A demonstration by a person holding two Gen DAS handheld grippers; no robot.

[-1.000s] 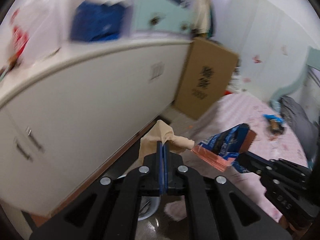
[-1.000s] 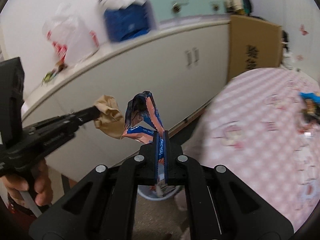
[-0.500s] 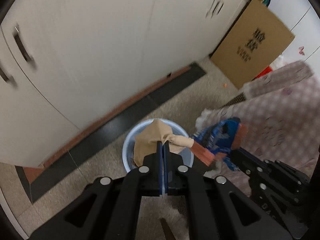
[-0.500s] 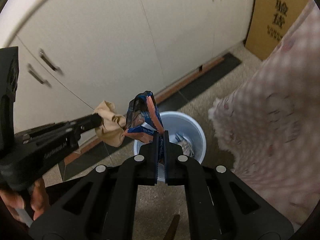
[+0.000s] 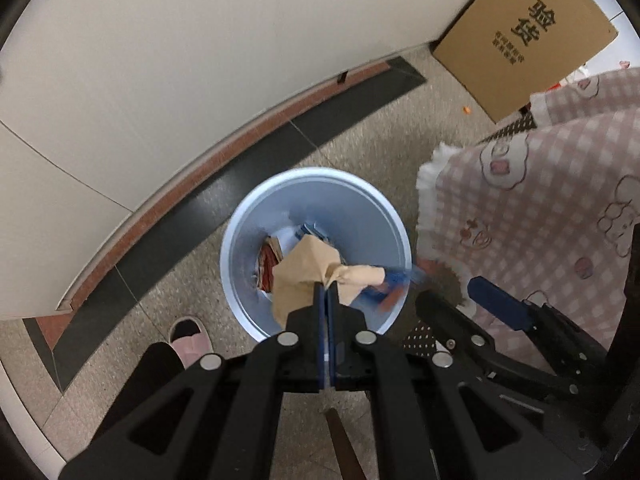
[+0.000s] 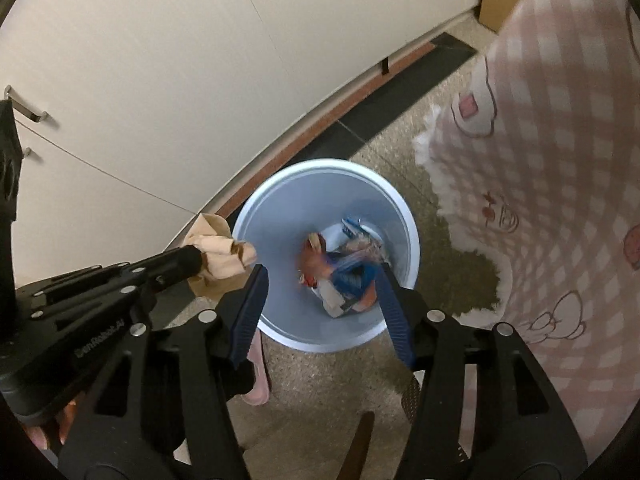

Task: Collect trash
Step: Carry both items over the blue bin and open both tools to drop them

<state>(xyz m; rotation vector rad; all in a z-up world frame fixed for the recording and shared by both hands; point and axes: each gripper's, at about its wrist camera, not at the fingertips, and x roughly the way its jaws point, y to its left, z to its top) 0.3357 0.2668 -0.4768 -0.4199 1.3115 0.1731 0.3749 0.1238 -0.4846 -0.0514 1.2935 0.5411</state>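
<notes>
A light blue trash bin (image 5: pixel 320 192) stands on the floor below both grippers; it also shows in the right wrist view (image 6: pixel 280 216). My left gripper (image 5: pixel 325 292) is shut on a crumpled tan paper (image 5: pixel 308 268) and holds it over the bin; the paper also shows in the right wrist view (image 6: pixel 218 248). My right gripper (image 6: pixel 322 276) is open above the bin. A blue and orange snack wrapper (image 6: pixel 344 276), blurred, is loose inside the bin mouth; it also shows in the left wrist view (image 5: pixel 390 286). Other trash lies at the bin's bottom.
White cabinet doors (image 5: pixel 160 60) rise behind the bin with a dark floor strip (image 5: pixel 240 188) at their base. A pink checked cloth (image 5: pixel 560 208) hangs at the right. A cardboard box (image 5: pixel 524 32) leans at the far right. A pink slipper (image 5: pixel 190 338) is on the floor.
Both grippers have tilted down over the bin. My right gripper has opened and let go of the blue wrapper, which is falling into the bin. The left still holds the tan paper.
</notes>
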